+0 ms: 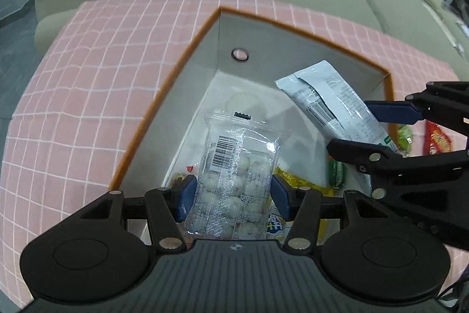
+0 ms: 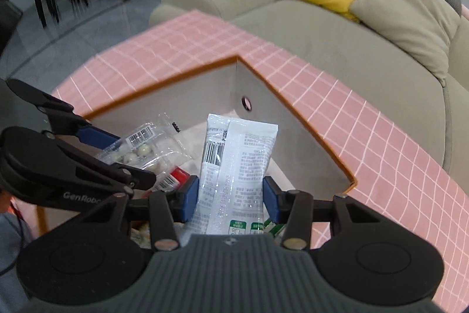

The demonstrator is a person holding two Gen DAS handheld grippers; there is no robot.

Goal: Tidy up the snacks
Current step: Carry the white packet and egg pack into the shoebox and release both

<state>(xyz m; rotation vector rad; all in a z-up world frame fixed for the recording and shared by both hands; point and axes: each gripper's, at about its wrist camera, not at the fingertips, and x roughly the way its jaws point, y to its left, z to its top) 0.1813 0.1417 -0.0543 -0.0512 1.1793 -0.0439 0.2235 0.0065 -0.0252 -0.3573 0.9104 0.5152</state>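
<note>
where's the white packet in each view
Left wrist: white packet right of centre, in the right gripper, over the box.
Right wrist: packet at centre, between the gripper's pads.
Shared landmark: round hole in the box wall.

Clear glossy plastic bag of white candy balls (image 1: 234, 166) crinkles with glare; the silvery-white foil-look packet (image 2: 234, 166) shines too, beside it in the matt grey cardboard box with orange rim (image 1: 164, 96), which sits on soft pink checked cloth (image 1: 88, 78); behind it, the beige sofa's (image 2: 322, 49) fabric looks matt
</note>
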